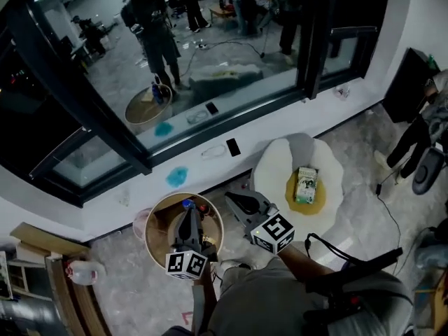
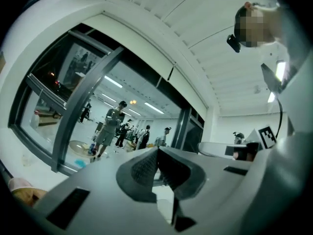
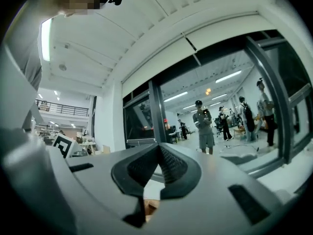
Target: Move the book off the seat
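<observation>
A green and white book [image 1: 306,185] lies on the yellow cushion [image 1: 294,198] of a white round chair [image 1: 276,163], right of centre in the head view. My right gripper [image 1: 234,201] is shut and empty, just left of the chair's front rim and apart from the book. My left gripper [image 1: 189,219] is also shut with nothing in it, above a round wooden side table [image 1: 162,215]. In the left gripper view its jaws [image 2: 157,154] point level at the window. The right gripper [image 3: 159,152] also faces the glass in its own view. Neither gripper view shows the book.
A dark-framed window wall [image 1: 133,145] runs along the far side, with a phone [image 1: 233,147] and small blue items on its white sill. A water jug [image 1: 84,271] stands at the left by wooden shelving. A black cable [image 1: 381,201] and office chair [image 1: 427,166] are at right.
</observation>
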Demonstrator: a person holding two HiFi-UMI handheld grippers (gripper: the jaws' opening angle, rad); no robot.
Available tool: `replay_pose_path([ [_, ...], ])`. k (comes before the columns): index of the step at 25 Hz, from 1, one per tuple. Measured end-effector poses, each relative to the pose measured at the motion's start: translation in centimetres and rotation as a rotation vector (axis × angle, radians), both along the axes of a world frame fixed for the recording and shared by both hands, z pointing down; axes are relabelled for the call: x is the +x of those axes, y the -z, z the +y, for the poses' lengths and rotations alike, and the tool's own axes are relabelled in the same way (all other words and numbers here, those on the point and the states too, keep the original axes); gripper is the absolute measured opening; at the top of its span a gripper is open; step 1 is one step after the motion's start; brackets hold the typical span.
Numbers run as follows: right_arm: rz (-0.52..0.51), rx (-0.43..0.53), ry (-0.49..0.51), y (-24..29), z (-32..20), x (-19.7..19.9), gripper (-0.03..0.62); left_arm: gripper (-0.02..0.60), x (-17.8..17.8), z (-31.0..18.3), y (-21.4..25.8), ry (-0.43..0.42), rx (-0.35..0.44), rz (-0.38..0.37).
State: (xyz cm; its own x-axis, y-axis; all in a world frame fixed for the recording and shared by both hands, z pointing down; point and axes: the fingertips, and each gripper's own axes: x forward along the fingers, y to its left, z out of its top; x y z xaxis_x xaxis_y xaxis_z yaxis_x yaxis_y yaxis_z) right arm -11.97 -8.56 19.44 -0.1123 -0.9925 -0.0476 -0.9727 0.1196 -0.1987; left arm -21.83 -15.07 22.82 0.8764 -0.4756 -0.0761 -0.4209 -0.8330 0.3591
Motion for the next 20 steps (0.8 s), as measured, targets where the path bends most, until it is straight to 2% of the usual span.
replay_pose_path([
  [4,-0.044,0.035,-0.168,-0.8,6.9,5.9,0.015,0.012,7.4,6.1,-0.9,-0.159,0.009,-0.067],
  [8,-0.036,0.059,-0.362,-1.3,12.9,12.3,0.015,0.012,15.4,11.5,-1.4,-0.344,0.065,-0.11],
  [14,-0.031,0.04,-0.636,-3.0,20.4,19.8,0.015,0.012,24.4,16.9,-1.3,-0.567,0.125,-0.098],
  [20,-0.023,-0.034,-0.855,-4.1,25.1,25.5,0.015,0.012,32.2,20.0,-1.1,-0.772,0.123,-0.049],
])
